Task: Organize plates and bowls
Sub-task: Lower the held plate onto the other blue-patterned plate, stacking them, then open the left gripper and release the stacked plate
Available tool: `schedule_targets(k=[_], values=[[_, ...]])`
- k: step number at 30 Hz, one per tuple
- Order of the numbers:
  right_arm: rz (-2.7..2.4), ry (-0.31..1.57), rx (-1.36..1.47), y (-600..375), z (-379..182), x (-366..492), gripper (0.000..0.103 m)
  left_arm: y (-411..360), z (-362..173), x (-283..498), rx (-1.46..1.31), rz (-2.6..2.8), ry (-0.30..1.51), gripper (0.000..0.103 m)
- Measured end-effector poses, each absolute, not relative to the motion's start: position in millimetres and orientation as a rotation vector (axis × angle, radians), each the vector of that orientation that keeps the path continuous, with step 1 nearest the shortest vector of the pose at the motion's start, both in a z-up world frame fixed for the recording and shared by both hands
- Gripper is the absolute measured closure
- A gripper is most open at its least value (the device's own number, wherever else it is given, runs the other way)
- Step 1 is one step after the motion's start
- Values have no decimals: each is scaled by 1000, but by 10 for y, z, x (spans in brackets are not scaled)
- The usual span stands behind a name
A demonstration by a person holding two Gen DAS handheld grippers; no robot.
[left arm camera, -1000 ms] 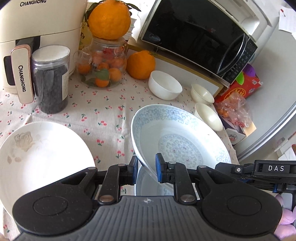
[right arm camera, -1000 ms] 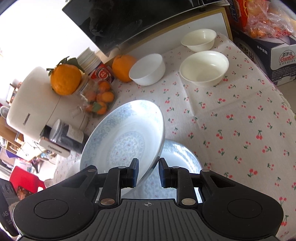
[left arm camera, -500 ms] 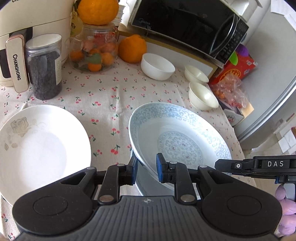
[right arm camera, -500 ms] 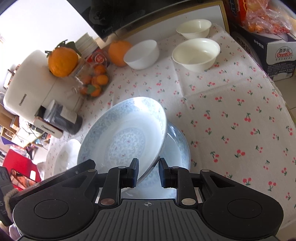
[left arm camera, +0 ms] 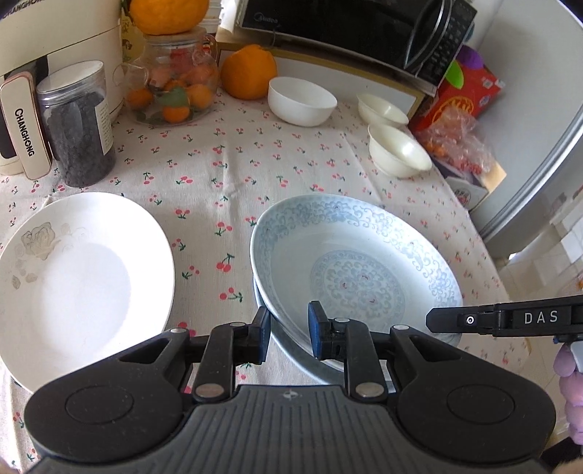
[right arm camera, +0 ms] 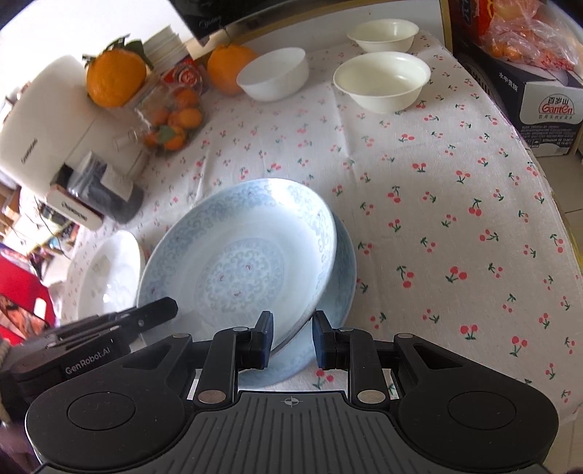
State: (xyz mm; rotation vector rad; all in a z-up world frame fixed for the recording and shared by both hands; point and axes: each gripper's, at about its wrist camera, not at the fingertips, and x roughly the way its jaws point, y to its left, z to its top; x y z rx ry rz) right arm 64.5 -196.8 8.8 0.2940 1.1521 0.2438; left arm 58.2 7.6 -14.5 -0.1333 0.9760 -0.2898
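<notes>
**Blue plate gripped at both sides over a matching plate**

At the bottom of both frames, the rim of the blue patterned plate (left arm camera: pixel 355 262) is clamped by the left tool (left arm camera: pixel 289 333) and by the right tool (right arm camera: pixel 291 337), each narrowed onto that rim. The plate is held tilted just above a second blue plate (right arm camera: pixel 340 277) lying on the cherry-print bench (right arm camera: pixel 455 175). At the left of the left wrist frame a white plate (left arm camera: pixel 80 277) is seen. Further back, three bowls (left arm camera: pixel 302 100) are set near the microwave (left arm camera: pixel 349 25).
</notes>
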Motion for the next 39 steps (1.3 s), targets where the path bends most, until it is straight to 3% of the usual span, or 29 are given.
schedule_targets(k=[15,39], values=[[226,1149,117,-1768,96,590,80,-53,-189,539,-6,-278,995,83],[241,1190,58,-1768,86,628,77,-101,-198,527,63,-294,994,82]])
